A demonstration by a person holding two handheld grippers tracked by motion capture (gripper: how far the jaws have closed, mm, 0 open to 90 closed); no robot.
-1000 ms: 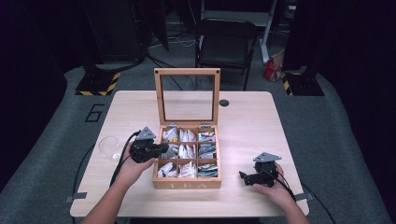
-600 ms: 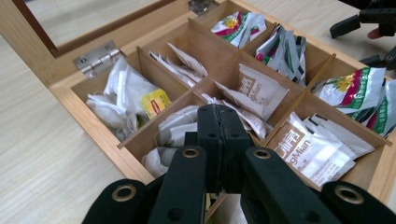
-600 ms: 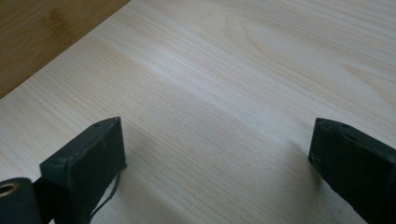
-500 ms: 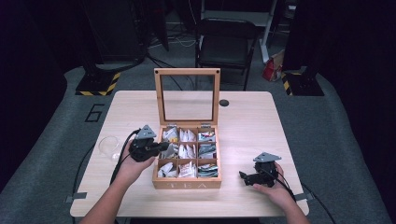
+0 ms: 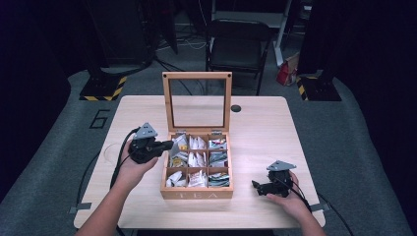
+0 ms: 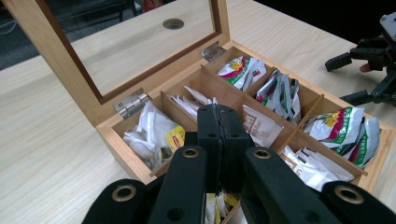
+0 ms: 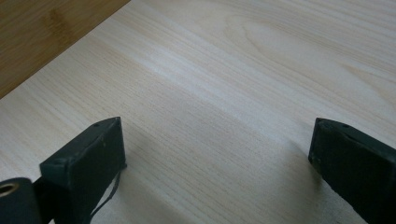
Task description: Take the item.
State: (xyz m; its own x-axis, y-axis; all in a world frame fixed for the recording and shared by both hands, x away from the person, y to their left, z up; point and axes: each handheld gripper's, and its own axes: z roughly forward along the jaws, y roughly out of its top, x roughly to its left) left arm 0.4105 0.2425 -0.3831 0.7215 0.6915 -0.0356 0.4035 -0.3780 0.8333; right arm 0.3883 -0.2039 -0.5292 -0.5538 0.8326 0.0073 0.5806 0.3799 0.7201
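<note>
A wooden tea box (image 5: 196, 192), "TEA" on its front, sits open mid-table. The left gripper (image 5: 167, 146), clenched, possibly pinching a yellow-tagged tea bag (image 6: 215, 205), hovers above the box's left compartments. The right gripper (image 5: 256, 187) rests released on the table (image 5: 265, 128).

- "TEA" in pale letters on the front wall of the open wooden nine-compartment box (image 5: 196, 194), lower centre of high view.
- Large dark "6" on the grey floor mat (image 5: 100, 118), left of the table.
</note>
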